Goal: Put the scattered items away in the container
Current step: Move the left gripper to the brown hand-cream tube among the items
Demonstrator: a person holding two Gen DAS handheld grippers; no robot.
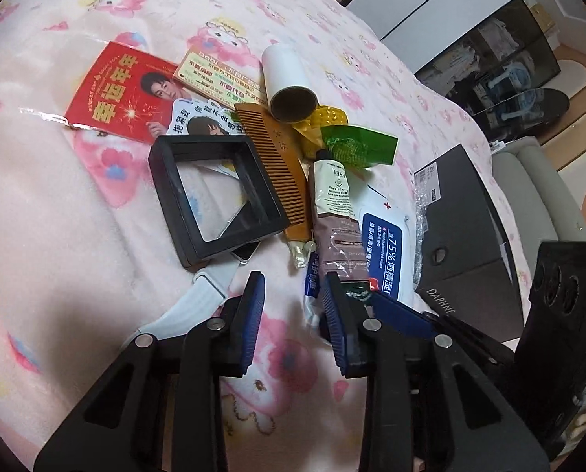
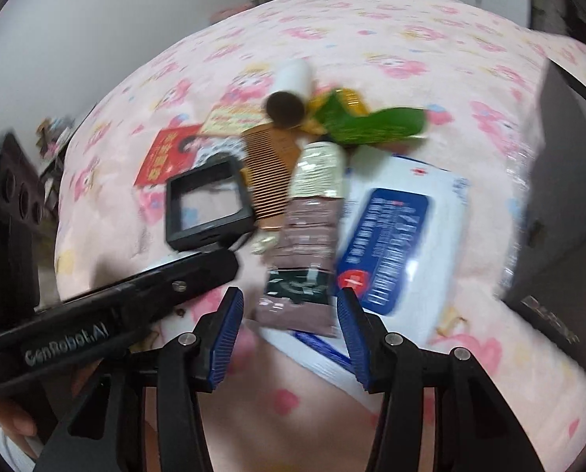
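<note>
Scattered items lie in a heap on the pink blanket: a black square frame box [image 1: 214, 192], a wooden comb [image 1: 277, 157], a hand cream tube [image 1: 336, 208], a wipes pack [image 1: 387, 247] and a white roll [image 1: 289, 82]. My left gripper [image 1: 294, 303] hovers at the heap's near edge, its blue pads a narrow gap apart. A small blue-and-white tube [image 1: 311, 275] lies by its right pad, untouched. My right gripper [image 2: 289, 314] stands open astride the crimped end of the hand cream tube [image 2: 312, 212], with a gap at its left pad. This view is blurred.
A black box marked DAPHNE [image 1: 462, 236] stands at the right, beside the wipes pack. A red card [image 1: 120, 90], a yellow-green card [image 1: 218, 74], green wrapper [image 1: 355, 145], yellow wrapper [image 1: 324, 118] and white strap [image 1: 210, 287] also lie here. The bed's edge is at the right.
</note>
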